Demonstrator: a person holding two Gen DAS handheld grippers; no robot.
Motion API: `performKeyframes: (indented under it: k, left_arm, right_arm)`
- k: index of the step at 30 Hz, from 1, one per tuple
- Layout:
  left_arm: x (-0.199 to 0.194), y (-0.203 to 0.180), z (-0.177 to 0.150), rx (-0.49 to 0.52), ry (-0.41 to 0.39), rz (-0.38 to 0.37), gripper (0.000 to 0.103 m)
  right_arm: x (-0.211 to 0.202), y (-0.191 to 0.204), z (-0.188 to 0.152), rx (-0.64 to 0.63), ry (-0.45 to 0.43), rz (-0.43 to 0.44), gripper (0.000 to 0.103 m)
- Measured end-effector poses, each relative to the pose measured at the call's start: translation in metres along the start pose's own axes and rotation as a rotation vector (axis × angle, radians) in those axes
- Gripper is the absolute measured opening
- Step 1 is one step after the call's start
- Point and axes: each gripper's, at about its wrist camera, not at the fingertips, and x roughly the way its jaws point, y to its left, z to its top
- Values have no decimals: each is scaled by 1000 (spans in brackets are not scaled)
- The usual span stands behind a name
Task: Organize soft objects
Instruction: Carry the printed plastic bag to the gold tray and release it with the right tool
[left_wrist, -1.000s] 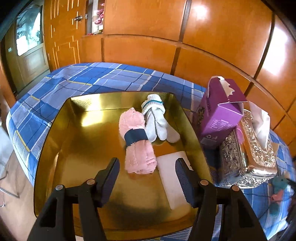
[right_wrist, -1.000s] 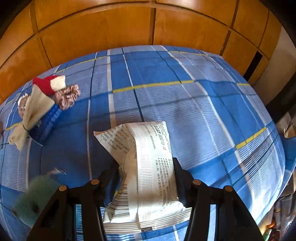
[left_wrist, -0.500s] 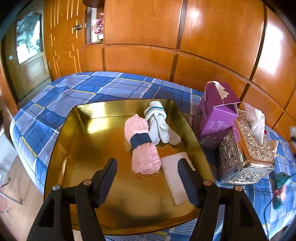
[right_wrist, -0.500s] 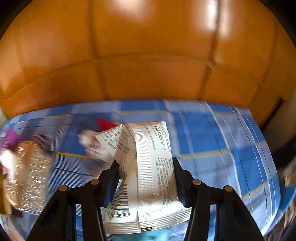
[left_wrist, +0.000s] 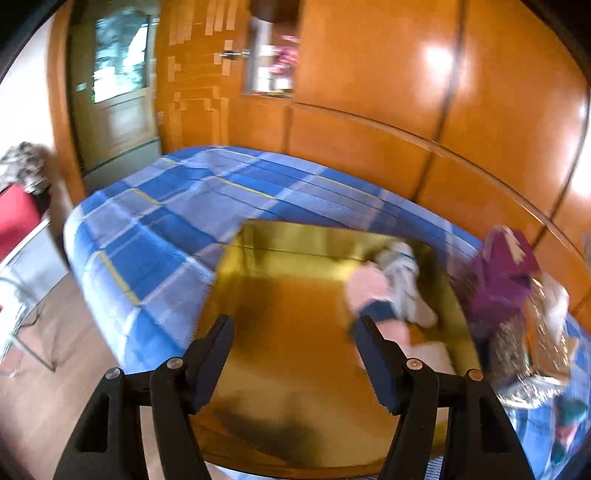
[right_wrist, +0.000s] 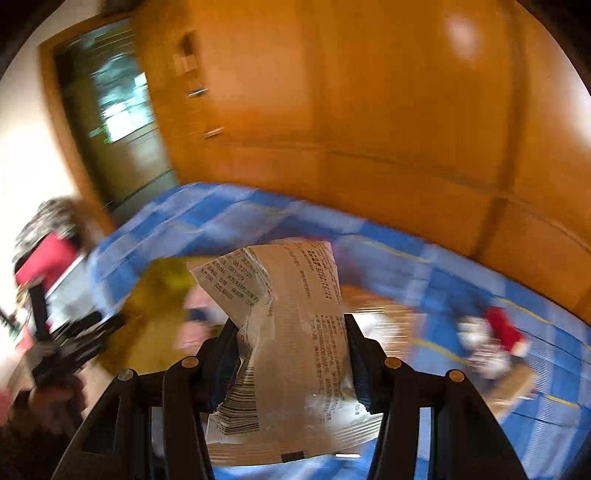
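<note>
Above the gold tray (left_wrist: 295, 332), left tongs (left_wrist: 295, 332) agape w/ nothing; right tongs (right_wrist: 291, 328) pinch white packet (right_wrist: 291, 332) (print blurred).

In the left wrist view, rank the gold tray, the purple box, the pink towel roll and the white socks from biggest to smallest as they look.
1. Gold tray, by far the largest.
2. Purple box.
3 and 4. Pink towel roll and white socks: unsure. Both are blurred, and the left gripper finger hides part of the roll.

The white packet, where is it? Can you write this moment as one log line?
right gripper: shut on white packet, held in air | left gripper: open over gold tray | tray holds pink towel roll
</note>
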Motion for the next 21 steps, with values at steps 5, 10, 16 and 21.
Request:
performKeyframes:
  k: [5, 10, 16, 21]
  left_arm:
    - [-5, 27, 5, -55, -27, 48, 68]
    - [-8, 32, 1, -63, -36, 44, 68]
    - [-11, 19, -1, -25, -50, 27, 69]
    - [-13, 6, -4, 14, -53, 8, 70]
  right_arm:
    - [54, 84, -23, -102, 91, 130, 53]
    - [112, 122, -48, -130, 179, 140, 53]
    - [150, 135, -71, -211, 245, 128, 54]
    - [164, 124, -88, -227, 277, 47, 55]
